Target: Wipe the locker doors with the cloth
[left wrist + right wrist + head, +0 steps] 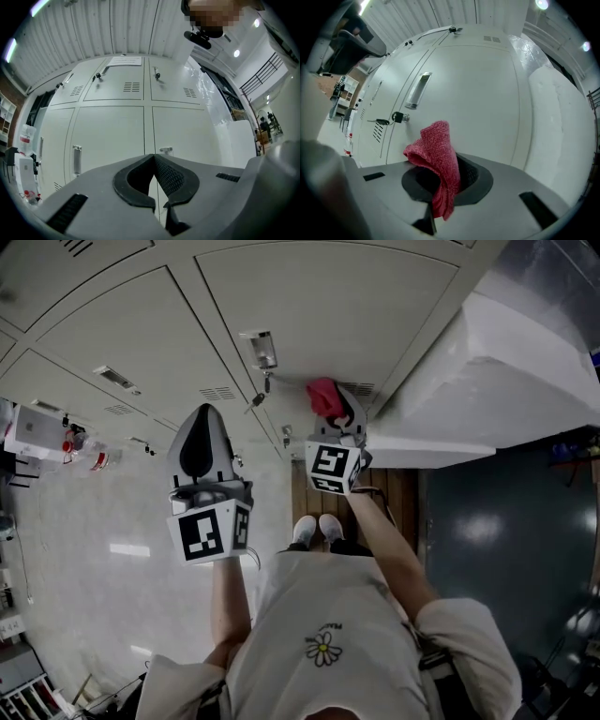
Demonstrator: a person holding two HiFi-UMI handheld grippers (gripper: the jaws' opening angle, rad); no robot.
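Right hand-held gripper is clamped on the red cloth. Cloth sticks out fwd of the jaws twd the locker door straight ahead; near, contact unclear. Left hand-held gripper, jaws together w/ nothing btwn, hangs farther back, so right side prob. does the wiping.

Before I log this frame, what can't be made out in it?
Contact: the right gripper view does not show whether the cloth touches the locker door; there is no depth cue.
Print on the sheet, left gripper view: too small.
Cloth's pinched part: hidden between the right gripper jaws.
Containers, left gripper view: small, at the lens edge.
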